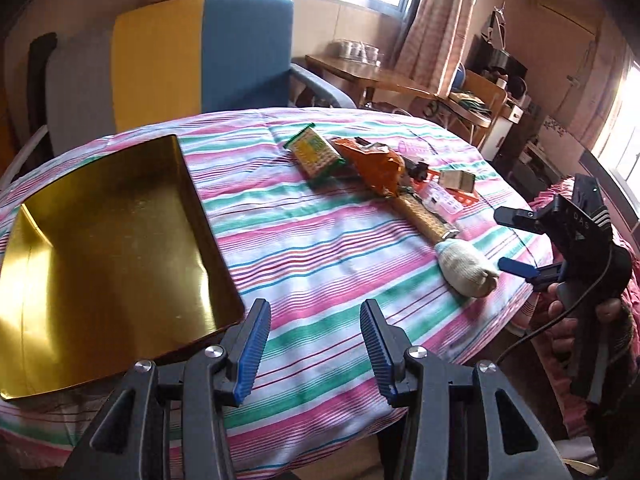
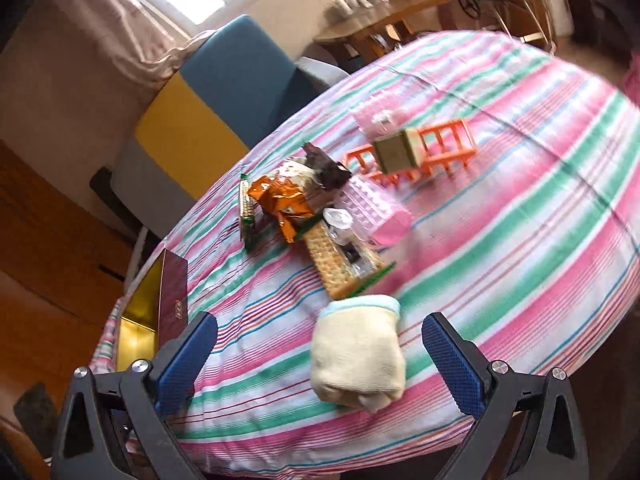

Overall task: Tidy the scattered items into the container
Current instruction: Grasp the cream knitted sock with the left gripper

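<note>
A shallow gold container (image 1: 100,248) lies on the left of the striped tablecloth (image 1: 320,248); its edge (image 2: 136,320) shows in the right wrist view. My left gripper (image 1: 314,308) hovers over the cloth beside its near right corner, fingers a little apart, nothing between them. A rolled cream sock (image 1: 466,270) lies near the table's right edge. My right gripper (image 2: 322,320) is open wide, and the sock (image 2: 358,356) lies between its fingers untouched. Beyond it are a cracker packet (image 2: 332,264), an orange wrapper (image 2: 280,204), a green-yellow packet (image 1: 316,156), a pink clear box (image 2: 376,212) and an orange rack (image 2: 440,144).
A blue and yellow chair (image 1: 200,52) stands behind the table. A wooden side table (image 1: 360,72) with cups is further back. A hand (image 1: 560,308) holds the right gripper (image 1: 508,242) past the table's right edge. A small tan box (image 2: 396,156) rests on the rack.
</note>
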### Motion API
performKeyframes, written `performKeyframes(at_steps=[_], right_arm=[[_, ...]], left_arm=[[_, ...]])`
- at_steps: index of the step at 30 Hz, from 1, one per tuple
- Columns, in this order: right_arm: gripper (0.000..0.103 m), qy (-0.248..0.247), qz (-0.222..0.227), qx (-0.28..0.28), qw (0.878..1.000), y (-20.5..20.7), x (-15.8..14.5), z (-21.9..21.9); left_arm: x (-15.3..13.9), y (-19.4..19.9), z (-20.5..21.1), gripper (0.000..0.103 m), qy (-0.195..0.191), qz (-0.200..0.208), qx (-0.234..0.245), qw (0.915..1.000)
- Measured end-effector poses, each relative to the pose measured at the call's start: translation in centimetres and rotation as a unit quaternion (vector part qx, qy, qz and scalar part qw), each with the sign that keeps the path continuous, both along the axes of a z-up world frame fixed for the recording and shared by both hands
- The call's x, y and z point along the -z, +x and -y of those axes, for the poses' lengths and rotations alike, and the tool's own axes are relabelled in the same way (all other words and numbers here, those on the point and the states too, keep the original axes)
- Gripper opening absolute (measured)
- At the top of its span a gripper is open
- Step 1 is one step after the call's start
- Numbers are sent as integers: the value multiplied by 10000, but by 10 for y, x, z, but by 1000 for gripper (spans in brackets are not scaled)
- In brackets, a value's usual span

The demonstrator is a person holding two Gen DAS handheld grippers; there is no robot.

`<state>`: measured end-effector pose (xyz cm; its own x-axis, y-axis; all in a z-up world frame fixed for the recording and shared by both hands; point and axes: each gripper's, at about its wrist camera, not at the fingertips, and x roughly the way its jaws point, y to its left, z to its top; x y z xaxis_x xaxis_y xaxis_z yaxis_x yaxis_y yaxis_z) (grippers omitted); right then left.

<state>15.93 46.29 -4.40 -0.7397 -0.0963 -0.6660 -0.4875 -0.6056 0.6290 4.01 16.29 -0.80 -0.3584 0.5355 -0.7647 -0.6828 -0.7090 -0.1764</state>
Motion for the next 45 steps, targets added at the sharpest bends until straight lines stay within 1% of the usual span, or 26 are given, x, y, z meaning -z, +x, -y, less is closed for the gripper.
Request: performKeyframes(at_steps=[3,5,9,11,12,14,16,18,20,23,26,30,34,36,39,40,42,45], right_arm=[[103,-704,-179,159,9972,4,21,-13],[103,-972,-291,115,9948,0,28,-13],[103,-1366,-554,-286,9887,-21,31,0],[103,-1779,-856,-592,9785,-32,32,8],[103,-1869,-950,-687,9754,-36,31,11],[103,-1767,-1013,-759,9761,-42,25,16],[103,-1695,-999,-739,9777,-43,23,15],[103,-1602,-951,-665,9802,-41,23,12],[103,-1401,-857,-479,9853,-32,22,5],[103,-1182,-691,-158,9905,-14,23,-12],[103,-982,-516,75,9938,-2,25,-25],[103,-769,-323,163,9964,4,28,-33],[103,-638,-206,74,9977,5,32,-34],[103,-622,-196,49,9979,6,34,-34],[103,-631,-208,65,9978,9,37,-37],[103,-628,-222,65,9978,9,37,-37],[103,-582,-208,45,9981,9,36,-37],[103,-478,-197,6,9987,7,33,-35]], left_arm=[[5,3,-11,47,-109,63,142,9998],[9,5,-14,47,-164,132,209,9996],[16,6,-16,47,-201,314,248,9990],[17,5,-16,47,-204,353,238,9989],[17,5,-16,47,-201,361,248,9988],[16,6,-20,47,-199,369,312,9986],[13,7,-27,47,-118,418,434,9981],[9,8,-40,48,36,525,659,9964],[4,11,-57,51,136,561,888,9944],[4,15,-87,52,209,638,1253,9898],[12,15,-112,52,172,831,1423,9862],[24,11,-133,52,97,1125,1461,9828],[36,6,-145,52,-48,1222,1364,9831],[39,4,-149,52,-70,1196,1299,9843],[44,1,-155,59,-80,1179,1252,9851],[48,0,-156,63,-98,1235,1239,9845],[55,-1,-156,65,-108,1369,1232,9828],[54,1,-151,63,-67,1332,1250,9832]])
